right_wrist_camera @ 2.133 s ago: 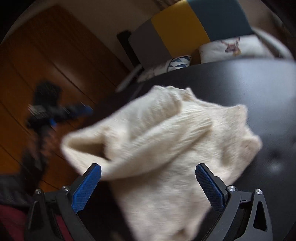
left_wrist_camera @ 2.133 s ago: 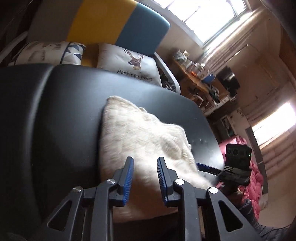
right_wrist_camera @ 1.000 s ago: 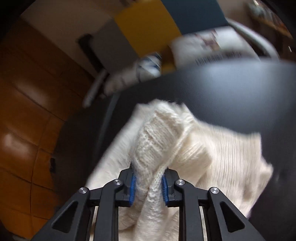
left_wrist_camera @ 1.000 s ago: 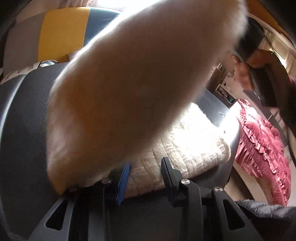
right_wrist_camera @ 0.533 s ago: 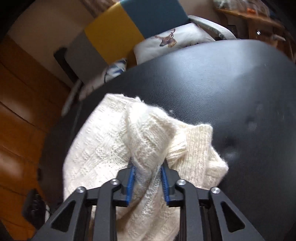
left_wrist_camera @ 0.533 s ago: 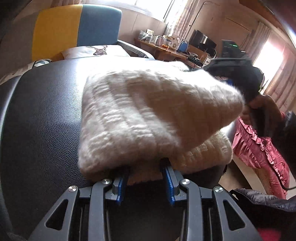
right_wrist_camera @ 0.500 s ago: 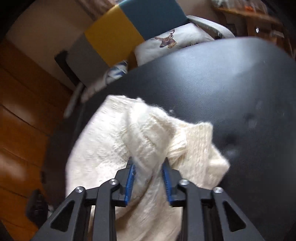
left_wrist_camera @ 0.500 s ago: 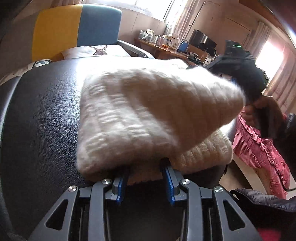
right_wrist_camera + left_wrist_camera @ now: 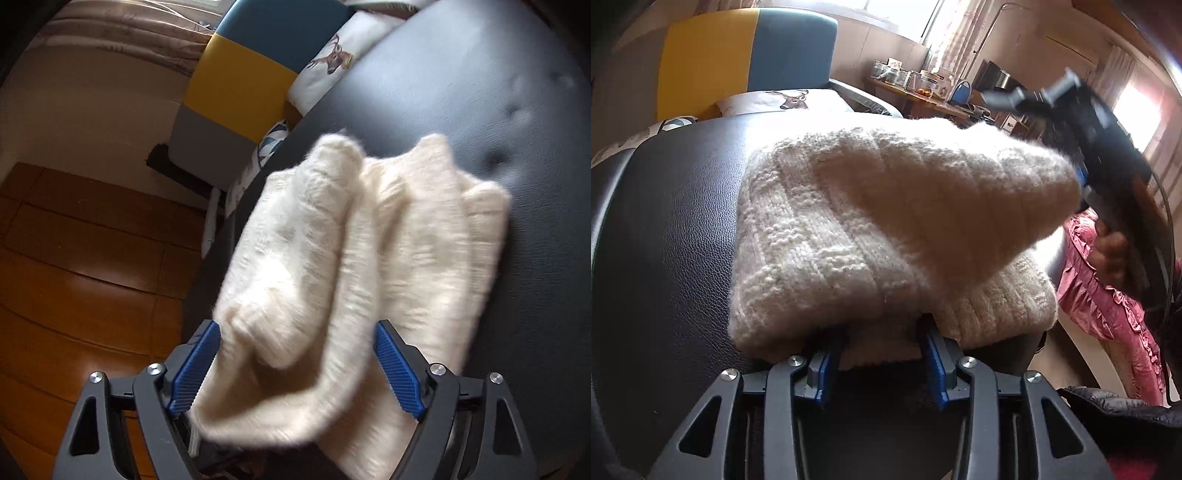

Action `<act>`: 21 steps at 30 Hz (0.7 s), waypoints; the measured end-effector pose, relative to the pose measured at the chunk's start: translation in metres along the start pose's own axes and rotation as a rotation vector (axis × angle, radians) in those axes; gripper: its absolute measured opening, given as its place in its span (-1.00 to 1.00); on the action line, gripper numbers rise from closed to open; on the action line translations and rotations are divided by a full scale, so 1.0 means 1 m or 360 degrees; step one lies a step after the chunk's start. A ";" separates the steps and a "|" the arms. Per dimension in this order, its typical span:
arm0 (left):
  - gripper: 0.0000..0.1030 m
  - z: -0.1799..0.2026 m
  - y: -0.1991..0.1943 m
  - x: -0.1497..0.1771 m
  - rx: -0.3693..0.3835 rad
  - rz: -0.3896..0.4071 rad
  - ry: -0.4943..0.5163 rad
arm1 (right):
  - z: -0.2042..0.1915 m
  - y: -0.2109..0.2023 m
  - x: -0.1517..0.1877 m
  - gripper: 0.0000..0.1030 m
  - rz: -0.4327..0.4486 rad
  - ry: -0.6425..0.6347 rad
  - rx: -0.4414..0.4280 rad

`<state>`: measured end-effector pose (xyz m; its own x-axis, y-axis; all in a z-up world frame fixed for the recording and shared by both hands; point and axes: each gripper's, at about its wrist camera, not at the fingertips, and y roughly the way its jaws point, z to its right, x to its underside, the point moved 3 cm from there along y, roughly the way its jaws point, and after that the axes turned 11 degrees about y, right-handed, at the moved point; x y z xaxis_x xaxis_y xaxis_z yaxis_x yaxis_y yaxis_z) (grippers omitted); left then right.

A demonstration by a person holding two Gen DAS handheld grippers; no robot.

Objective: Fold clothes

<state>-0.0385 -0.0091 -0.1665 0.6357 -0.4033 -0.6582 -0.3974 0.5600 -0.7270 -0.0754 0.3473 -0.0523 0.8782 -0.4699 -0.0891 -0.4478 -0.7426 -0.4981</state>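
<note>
Two tongs: both at one cream knitted sweater (image 9: 871, 229), which lies in a thick bundle on the black padded worktop (image 9: 665, 229), reaching that worktop's near edge and its right edge in the left wrist view.
Sweater layers: a top flap is doubled over the lower part; its right tip stands off the worktop beside the right tongs.
Risk, flap: the raised tip may sag or roll back off the stack, since the right tongs are letting go while it is not yet flat.
Risk, edge: the bundle sits close to the right edge, so a nudge from either tongs could drag a corner over it.
Risk, left side: a loosened hem could let the under-layer creep out of line.
Left tongs (image 9: 882, 365): partway open and opening; the sweater's near hem lies between the blue pads (image 9: 936, 363), but the overhanging knit hides the tips, so I cannot say whether they are pressing on it.
Right tongs (image 9: 295, 369): spread wide and opening; the folded flap sits between the pads, apparently loose, though the frame is blurred.
Step, as I judge it: release after a fold-over.
</note>
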 end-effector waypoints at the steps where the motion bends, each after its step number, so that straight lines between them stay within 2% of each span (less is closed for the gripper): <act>1: -0.21 0.001 0.000 0.000 0.0003 0.0002 -0.0003 | -0.008 0.005 -0.003 0.74 0.0014 -0.0042 0.0022; 2: -0.21 0.000 0.000 0.000 0.0007 0.0004 -0.0008 | -0.017 0.012 -0.006 0.98 0.0025 -0.0094 0.0062; 4: -0.20 0.000 0.000 0.000 0.0016 0.0008 -0.0013 | -0.023 0.031 -0.013 1.00 0.0018 -0.0143 0.0124; 6: -0.20 0.001 -0.001 0.002 0.0026 0.0019 -0.0023 | -0.009 0.050 -0.015 1.00 -0.0024 -0.0100 0.0303; 7: -0.20 0.001 -0.001 0.003 0.0032 0.0025 -0.0029 | -0.004 0.055 -0.014 1.00 -0.0021 -0.0079 0.0342; 8: -0.20 0.001 -0.001 0.004 0.0037 0.0031 -0.0035 | -0.001 0.058 -0.012 1.00 -0.0003 -0.0070 0.0342; 14: -0.19 0.002 -0.001 0.006 0.0079 0.0043 -0.0058 | 0.008 0.048 -0.005 1.00 0.0137 -0.0006 0.0102; 17: -0.19 0.000 0.001 0.004 0.0092 0.0051 -0.0082 | 0.009 0.048 -0.004 1.00 0.0173 0.0030 0.0066; 21: -0.18 0.001 0.003 0.004 0.0098 0.0052 -0.0089 | 0.002 0.057 -0.001 1.00 0.0153 -0.0013 0.0163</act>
<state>-0.0363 -0.0086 -0.1712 0.6595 -0.3440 -0.6683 -0.3785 0.6162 -0.6907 -0.1012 0.3061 -0.0819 0.8337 -0.5322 -0.1473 -0.5107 -0.6418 -0.5721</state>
